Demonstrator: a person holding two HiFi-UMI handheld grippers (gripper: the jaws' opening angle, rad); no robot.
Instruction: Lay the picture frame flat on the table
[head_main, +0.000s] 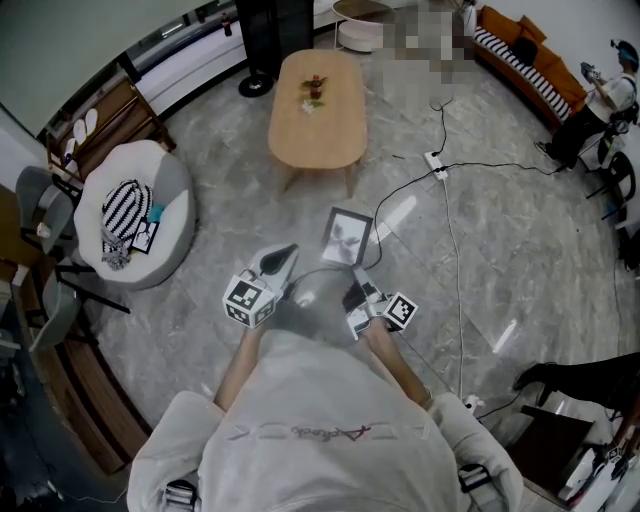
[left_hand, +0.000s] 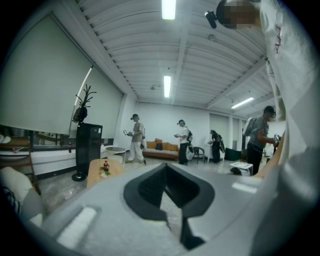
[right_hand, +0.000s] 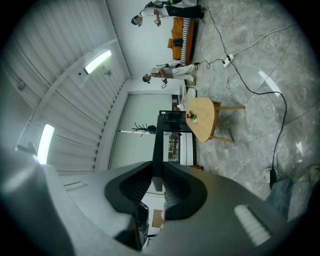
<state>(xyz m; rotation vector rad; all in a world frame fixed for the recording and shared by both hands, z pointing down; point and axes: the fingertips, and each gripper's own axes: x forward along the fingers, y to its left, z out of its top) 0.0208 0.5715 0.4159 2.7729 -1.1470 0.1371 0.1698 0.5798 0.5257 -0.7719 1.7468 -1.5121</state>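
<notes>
Picture frame (head_main: 347, 237) tilts face-up, long axis pointing away, near edge clamped in right hand-held gripper (head_main: 358, 291)

Bright ceiling strip lights (left_hand: 168, 9) glare on the floor (head_main: 400, 215); fisheye edges bend and darken.

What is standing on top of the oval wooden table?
A small dark bottle stands on the wooden table, with a small pale-green item beside it, too small to identify. The tabletop covers the floor beneath it.
</notes>
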